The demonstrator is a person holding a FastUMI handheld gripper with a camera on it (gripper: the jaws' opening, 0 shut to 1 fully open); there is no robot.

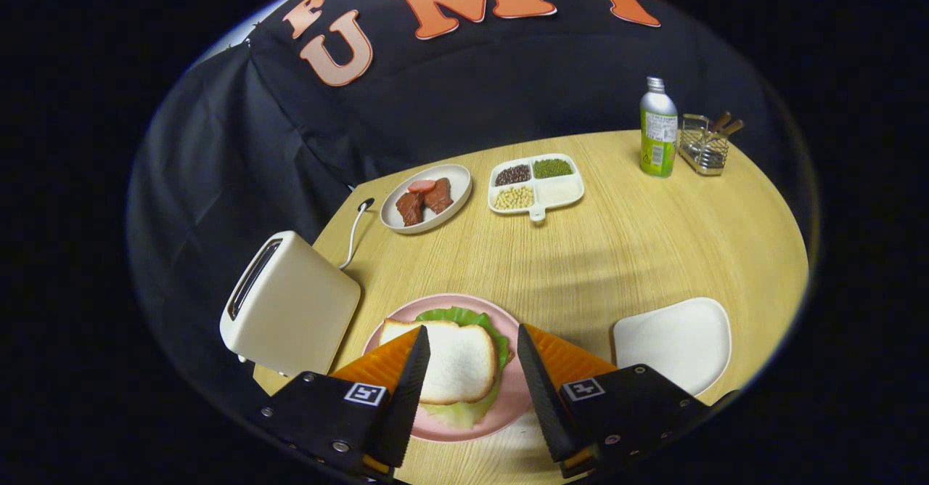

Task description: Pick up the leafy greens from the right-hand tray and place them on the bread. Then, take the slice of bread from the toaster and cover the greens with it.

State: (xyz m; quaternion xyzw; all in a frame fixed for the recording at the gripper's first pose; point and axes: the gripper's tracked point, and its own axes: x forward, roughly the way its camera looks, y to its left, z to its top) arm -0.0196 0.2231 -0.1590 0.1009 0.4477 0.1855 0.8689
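Currently the sequence appears to be at its end: a bread slice [453,360] lies on top of the leafy greens [464,319] on the pink plate [501,416], at the table's near edge. Proceeding left to right: the toaster [289,303] stands at the near-left edge, just beside the pink plate, its slot seemingly empty (the interior is too dark to confirm). The gripper [472,347] hovers over the plate with its fingers spread apart, gripping nothing; the top slice sits between and just below the tips. To the right, the white tray [675,343] is bare, consistent with the greens having been taken. Whether a lower slice lies beneath the greens cannot be determined. The next move likely calls only for a straight withdrawal, keeping the fingers clear of the bread.
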